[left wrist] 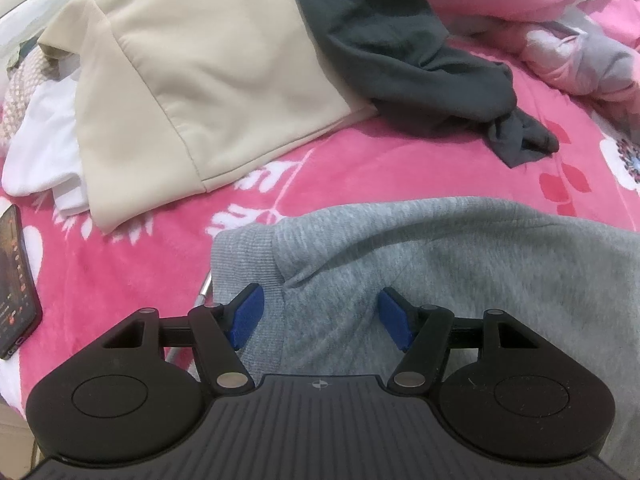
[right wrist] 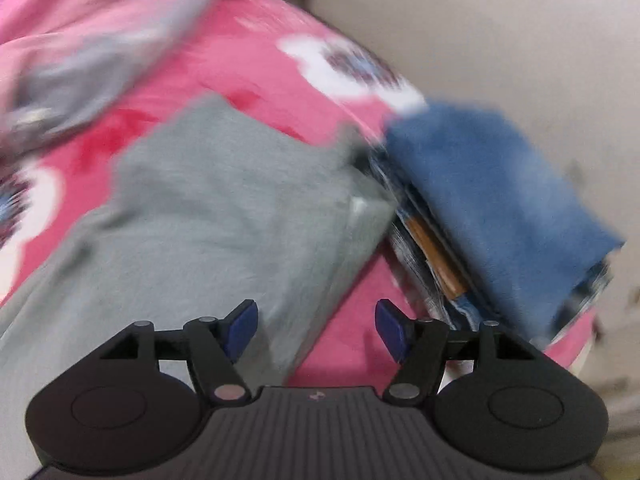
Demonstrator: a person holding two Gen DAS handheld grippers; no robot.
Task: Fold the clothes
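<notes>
A light grey sweatshirt (left wrist: 440,272) lies on the pink flowered blanket (left wrist: 360,168), its ribbed hem toward the left. My left gripper (left wrist: 320,316) hovers over that hem corner, open, with the blue pads wide apart and the fabric lying flat beneath them. The right wrist view is blurred. It shows the same grey garment (right wrist: 224,208) with a folded straight edge. My right gripper (right wrist: 316,328) stands open above that edge and the pink blanket (right wrist: 340,340), with nothing between its fingers.
A beige garment (left wrist: 208,80), a dark grey one (left wrist: 400,52) and white cloth (left wrist: 44,148) lie at the back left. A phone (left wrist: 16,280) rests at the left edge. Crumpled pink and grey bedding (left wrist: 580,52) lies far right. Folded blue jeans (right wrist: 500,200) sit by the wall (right wrist: 480,20).
</notes>
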